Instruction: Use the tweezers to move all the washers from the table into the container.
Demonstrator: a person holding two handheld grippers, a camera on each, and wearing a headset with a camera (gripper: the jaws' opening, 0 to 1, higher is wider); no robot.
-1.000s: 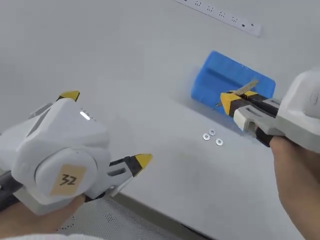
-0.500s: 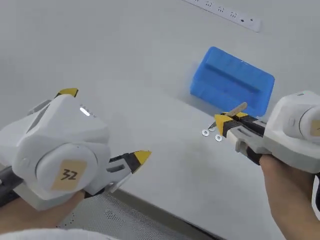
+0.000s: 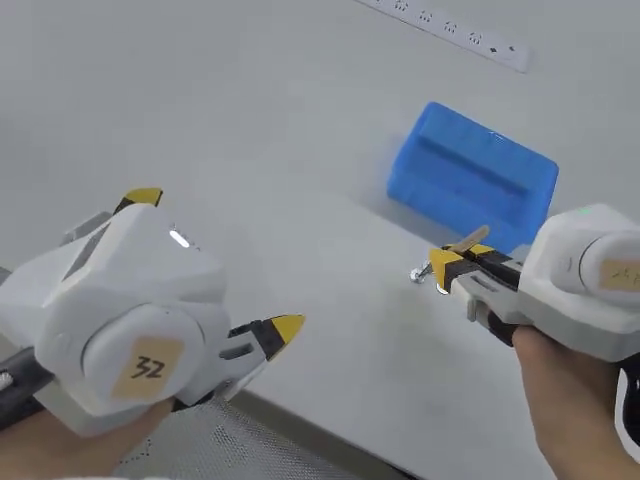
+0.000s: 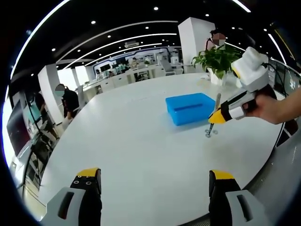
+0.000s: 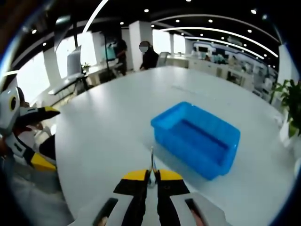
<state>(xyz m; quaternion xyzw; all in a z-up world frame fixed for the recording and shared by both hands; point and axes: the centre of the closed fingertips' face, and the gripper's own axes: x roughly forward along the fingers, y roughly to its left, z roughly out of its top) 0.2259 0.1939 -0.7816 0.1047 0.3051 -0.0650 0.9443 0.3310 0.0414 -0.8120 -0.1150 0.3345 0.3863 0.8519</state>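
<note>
The right gripper (image 3: 447, 268) pinches the tweezers (image 3: 470, 240), tips at the washers (image 3: 417, 274) on the table (image 3: 330, 250) just before the blue container (image 3: 470, 175). Best to straddle one washer squarely, then squeeze gently. The left gripper (image 3: 212, 260) hangs spread, well apart.

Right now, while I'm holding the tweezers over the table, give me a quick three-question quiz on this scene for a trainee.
1. True or false: the left tongs are shut.
2. What colour is the container: A red, B blue, C green?
3. Fill in: the right tongs, close to the washers, are shut on the ____.
Key: 1 false, their jaws stand apart with nothing between; 2 B; 3 tweezers.
</note>
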